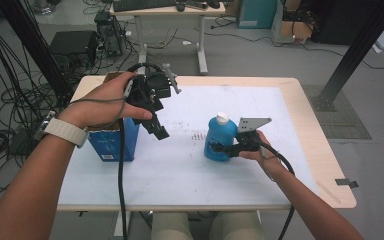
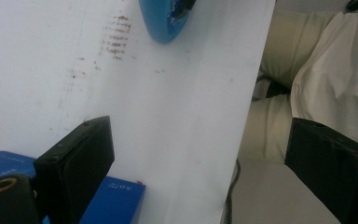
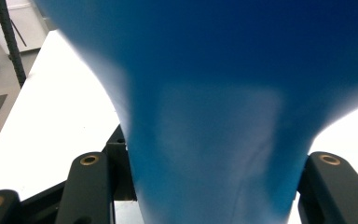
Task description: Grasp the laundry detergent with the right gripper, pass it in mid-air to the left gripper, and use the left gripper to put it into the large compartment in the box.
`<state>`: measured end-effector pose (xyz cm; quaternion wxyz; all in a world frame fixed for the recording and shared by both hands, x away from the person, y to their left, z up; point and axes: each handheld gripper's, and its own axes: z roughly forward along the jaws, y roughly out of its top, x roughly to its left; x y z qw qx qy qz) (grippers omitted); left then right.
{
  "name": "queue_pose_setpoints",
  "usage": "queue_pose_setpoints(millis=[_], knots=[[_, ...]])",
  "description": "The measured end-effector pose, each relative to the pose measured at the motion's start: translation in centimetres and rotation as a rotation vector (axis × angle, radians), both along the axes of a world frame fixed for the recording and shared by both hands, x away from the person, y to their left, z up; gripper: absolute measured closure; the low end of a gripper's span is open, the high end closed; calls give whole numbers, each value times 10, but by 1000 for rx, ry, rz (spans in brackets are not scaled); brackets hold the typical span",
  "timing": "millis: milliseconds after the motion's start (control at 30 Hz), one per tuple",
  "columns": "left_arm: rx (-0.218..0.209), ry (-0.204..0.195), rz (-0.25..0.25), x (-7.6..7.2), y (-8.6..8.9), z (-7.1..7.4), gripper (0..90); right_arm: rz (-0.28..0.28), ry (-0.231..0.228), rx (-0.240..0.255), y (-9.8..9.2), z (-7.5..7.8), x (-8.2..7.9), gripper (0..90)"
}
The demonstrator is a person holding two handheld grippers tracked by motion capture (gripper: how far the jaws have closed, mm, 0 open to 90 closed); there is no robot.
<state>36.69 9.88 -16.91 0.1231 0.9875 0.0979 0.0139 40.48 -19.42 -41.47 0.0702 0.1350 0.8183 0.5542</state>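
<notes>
Blue bottle between right claw jaws

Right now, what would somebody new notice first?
Probably the blue bottle with its white cap, standing mid-table with the right gripper shut around it. Next, the left gripper, held open in the air above an open blue box at the table's left.

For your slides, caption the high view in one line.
Right gripper clamps an upright blue bottle; left gripper hovers open beside a blue box.

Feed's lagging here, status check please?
Right gripper shut on blue bottle, upright on table. Left gripper open, raised beside blue box. Nothing between.
</notes>
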Motion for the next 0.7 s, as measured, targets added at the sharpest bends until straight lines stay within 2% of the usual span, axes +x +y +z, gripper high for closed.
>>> queue_pose_setpoints(millis=[700], knots=[[1, -6, 2, -2, 0, 3, 83, 12, -14, -14, 1, 2, 1, 428]])
